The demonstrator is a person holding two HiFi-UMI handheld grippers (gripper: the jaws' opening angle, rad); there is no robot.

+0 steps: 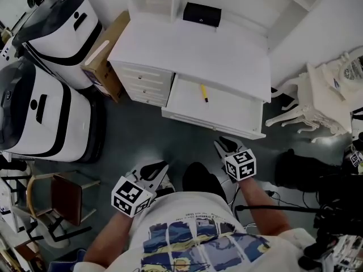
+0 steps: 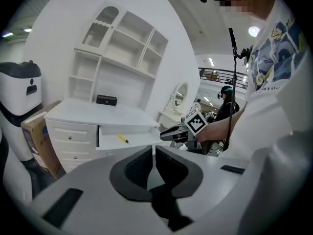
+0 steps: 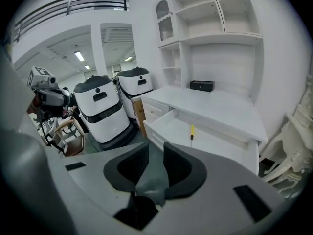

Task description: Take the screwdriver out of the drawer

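Note:
The yellow-handled screwdriver [image 1: 203, 92] lies alone in the open drawer [image 1: 212, 126] of the white desk [image 1: 187, 44]. It also shows in the left gripper view [image 2: 122, 139] and the right gripper view [image 3: 191, 132]. Both grippers hang in front of the drawer, apart from it, above the grey floor. My right gripper [image 1: 226, 145] is the nearer one; its jaws [image 3: 155, 151] stand open with nothing between them. My left gripper [image 1: 154, 171] is lower left, its pads [image 2: 154, 152] nearly together with only a thin slit and nothing held.
Two white-and-black machines [image 1: 57, 27] [image 1: 39, 112] and a cardboard box [image 1: 105, 55] stand left of the desk. A small black box [image 1: 202, 14] sits on the desktop. There is a brown chair [image 1: 62, 194] at lower left, white ornate furniture [image 1: 323, 95] and a black bag [image 1: 300, 169] at right.

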